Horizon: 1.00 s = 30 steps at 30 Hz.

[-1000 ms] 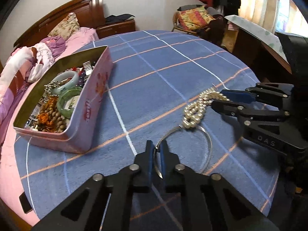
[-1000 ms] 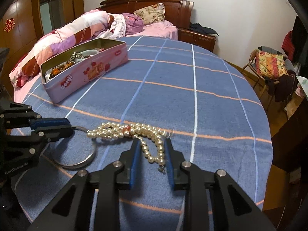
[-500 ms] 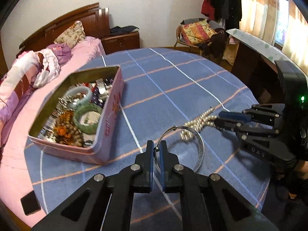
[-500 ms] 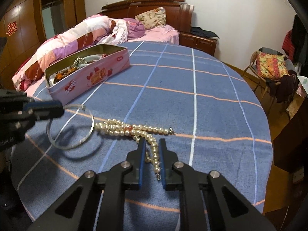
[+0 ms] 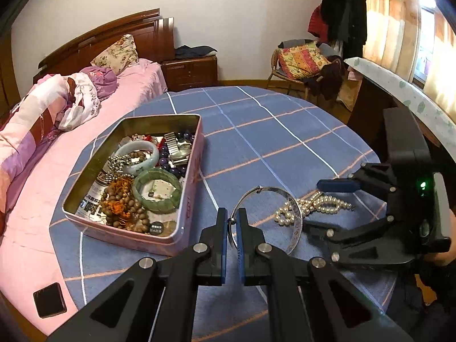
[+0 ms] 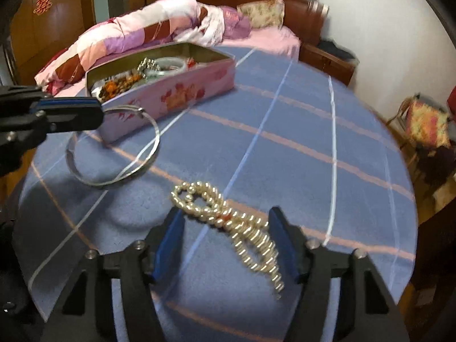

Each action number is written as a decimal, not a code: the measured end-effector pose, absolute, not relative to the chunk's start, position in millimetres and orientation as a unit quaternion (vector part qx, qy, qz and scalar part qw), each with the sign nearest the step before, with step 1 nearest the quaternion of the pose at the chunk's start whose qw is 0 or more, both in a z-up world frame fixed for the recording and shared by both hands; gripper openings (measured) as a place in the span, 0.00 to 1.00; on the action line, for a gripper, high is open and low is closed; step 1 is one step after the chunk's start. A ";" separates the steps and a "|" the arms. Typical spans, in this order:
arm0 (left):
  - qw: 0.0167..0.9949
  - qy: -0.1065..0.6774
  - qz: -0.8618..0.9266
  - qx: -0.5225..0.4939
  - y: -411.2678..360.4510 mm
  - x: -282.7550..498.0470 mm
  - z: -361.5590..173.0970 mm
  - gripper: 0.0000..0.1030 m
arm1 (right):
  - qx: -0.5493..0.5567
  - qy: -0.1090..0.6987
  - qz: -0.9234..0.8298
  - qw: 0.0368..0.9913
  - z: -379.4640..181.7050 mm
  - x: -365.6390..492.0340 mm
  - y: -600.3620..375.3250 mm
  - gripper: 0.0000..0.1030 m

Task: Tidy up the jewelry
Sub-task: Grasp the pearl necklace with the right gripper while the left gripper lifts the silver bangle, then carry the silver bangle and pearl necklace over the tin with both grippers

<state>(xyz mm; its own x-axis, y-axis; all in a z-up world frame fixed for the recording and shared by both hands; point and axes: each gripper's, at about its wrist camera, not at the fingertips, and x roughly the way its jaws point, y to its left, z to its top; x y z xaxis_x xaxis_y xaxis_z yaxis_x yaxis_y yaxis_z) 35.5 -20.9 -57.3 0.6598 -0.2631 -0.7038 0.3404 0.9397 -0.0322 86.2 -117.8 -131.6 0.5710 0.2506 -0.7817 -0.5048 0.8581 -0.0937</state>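
Silver bangle [image 5: 287, 213] pinched by its near rim in my left claw [image 5: 232, 228], lifted off the blue checked worktop [image 5: 256, 148], its hoop tilted and leaning away from me. Pink tin [image 5: 188, 211] sits just left of it, open, crowded with jade bangles [image 5: 156, 191] and wooden beads [image 5: 122, 208]; nothing lies between bangle and tin. Pearl necklace [image 6: 228, 222] lies bunched on the worktop to the right, its long axis running diagonally toward me in the right wrist view. My right claw [image 6: 228, 242] straddles it, jaws opening, pads clear of the pearls. Bed [image 5: 57, 131] behind the tin.
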 end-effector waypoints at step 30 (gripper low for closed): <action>0.928 0.346 -0.135 0.015 21.0 55.9 -21.1 0.04 | -0.092 0.323 0.240 0.911 -53.7 82.0 -115.1 0.09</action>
<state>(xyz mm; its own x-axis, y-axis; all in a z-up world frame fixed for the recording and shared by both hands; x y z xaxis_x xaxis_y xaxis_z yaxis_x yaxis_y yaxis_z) 55.9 21.0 -21.1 0.7237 -0.2407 -0.6468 0.2618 0.9629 -0.0654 82.0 -115.1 -53.7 0.6765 0.3777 -0.6322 -0.4960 0.8683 -0.0120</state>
